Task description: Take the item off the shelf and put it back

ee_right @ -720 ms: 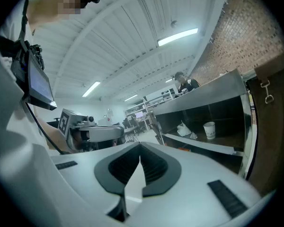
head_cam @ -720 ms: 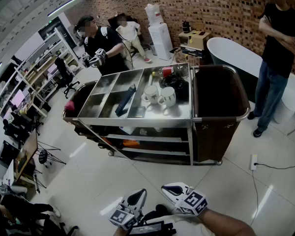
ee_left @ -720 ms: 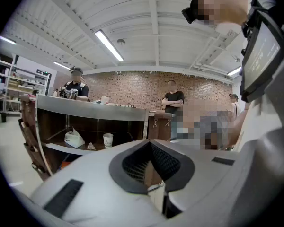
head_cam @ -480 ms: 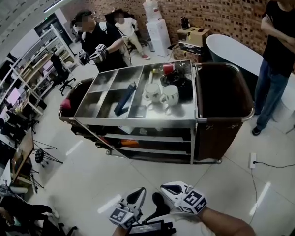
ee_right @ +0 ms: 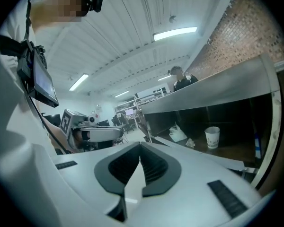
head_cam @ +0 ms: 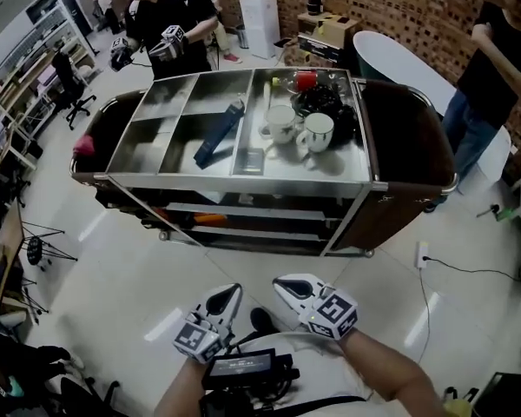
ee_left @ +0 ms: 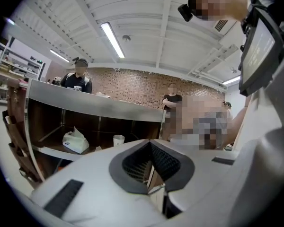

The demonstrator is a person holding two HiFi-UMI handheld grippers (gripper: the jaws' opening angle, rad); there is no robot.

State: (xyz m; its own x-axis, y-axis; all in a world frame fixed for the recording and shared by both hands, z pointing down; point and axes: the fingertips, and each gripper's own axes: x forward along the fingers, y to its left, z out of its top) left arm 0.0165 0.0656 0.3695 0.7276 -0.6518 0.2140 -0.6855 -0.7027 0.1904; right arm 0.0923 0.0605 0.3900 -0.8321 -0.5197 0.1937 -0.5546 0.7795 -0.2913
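Closer than half a second ago, the cart (head_cam: 243, 181) now fills the middle of the head view, and the left gripper (head_cam: 230, 294) and right gripper (head_cam: 285, 285) sit higher in the picture, above its near edge. They are side by side, well short of the cart and aimed roughly level at it. Each gripper's own view shows its jaws together at the tips with nothing between them, so both are empty.

Beyond them is the cart's open near side, with steel shelves under the tray top. On the shelf (ee_right: 227, 151) just under the top a paper cup (ee_right: 212, 137) stands upright, with a crumpled white pack (ee_right: 178, 134) to its left. The left gripper view shows the same pair.

Which item is meant I cannot tell, though the cup looks the likelier pick. It should be very light and thin-walled, so easy to crush or tip; whether it is empty is not visible. The jaws would have to part first, straddle the wall just under the rolled rim, where a cup is stiffest, and close gently.

Farther off, two mugs (head_cam: 280, 122) stand on the tray top. A person (head_cam: 161, 33) holding grippers stands at the far side.
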